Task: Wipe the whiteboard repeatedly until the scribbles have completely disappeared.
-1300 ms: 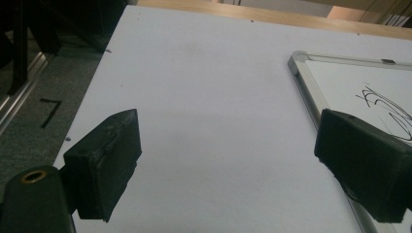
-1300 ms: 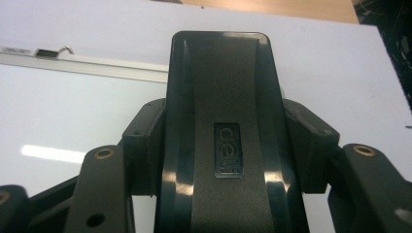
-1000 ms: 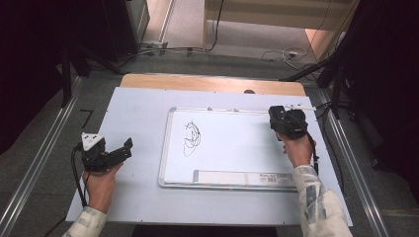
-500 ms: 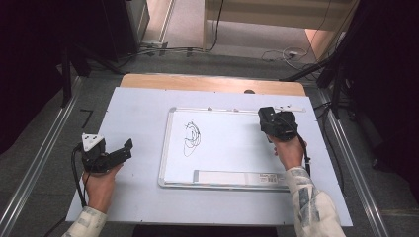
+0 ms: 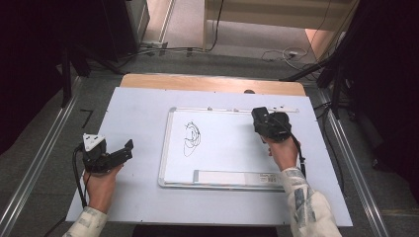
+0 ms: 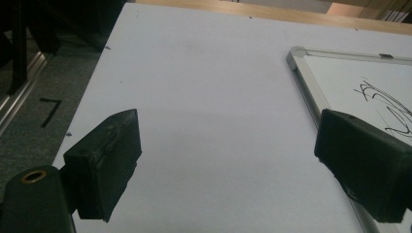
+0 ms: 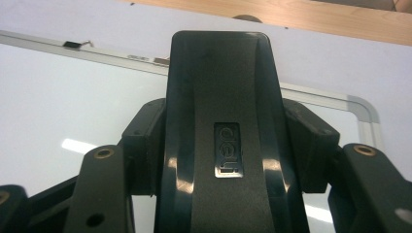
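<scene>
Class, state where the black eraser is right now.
In the high view the black eraser is clamped in the right gripper over the whiteboard's upper right corner, right of the scribble.

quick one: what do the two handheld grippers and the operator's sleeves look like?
Both grippers are black. The left gripper carries a grey three-cornered plate on top, has blocky matte black jaw pads with brass-coloured pivot rings, and trails a black cable. The right gripper is also black with a black cable. Both sleeves are light with a faint grey pattern.

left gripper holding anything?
No: in the left gripper view the left gripper has its jaws wide apart with just bare table between them.
</scene>
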Demonstrator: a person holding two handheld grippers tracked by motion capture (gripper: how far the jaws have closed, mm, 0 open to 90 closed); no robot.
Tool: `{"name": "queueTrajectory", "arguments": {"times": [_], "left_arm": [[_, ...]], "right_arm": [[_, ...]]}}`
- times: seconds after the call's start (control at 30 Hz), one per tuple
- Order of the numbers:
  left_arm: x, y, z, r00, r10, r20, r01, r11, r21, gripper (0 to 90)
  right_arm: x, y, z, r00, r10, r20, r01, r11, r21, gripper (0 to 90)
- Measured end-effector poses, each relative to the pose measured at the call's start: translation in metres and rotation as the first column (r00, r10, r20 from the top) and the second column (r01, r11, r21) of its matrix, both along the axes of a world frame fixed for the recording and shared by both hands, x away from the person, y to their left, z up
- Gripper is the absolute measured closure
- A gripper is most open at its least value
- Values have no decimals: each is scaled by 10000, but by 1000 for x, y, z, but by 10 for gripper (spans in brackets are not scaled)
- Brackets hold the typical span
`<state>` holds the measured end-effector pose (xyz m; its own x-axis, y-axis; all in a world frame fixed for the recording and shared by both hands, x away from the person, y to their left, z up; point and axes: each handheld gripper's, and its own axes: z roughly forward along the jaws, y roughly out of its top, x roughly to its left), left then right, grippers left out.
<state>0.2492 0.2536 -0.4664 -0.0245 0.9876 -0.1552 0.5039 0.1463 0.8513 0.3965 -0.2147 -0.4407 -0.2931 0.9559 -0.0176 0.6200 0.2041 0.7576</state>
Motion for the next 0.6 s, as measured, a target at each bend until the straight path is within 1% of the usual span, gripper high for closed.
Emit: {"name": "queueTrajectory", "arguments": {"times": [0.13,0.27,0.6], "left_arm": [[0,0,0,10000,-28,25,28,10000,-20,101],[-1,0,0,10000,6,26,-6,10000,-17,102],[-3,1,0,10000,-33,-16,33,10000,19,102]], "right_arm": [[-1,14,-2,9998,192,-33,-192,9998,85,374],[-3,32,-5,9986,525,-54,-525,9986,48,374],[-5,78,-15,9919,1257,-190,-1253,9919,219,374]]}}
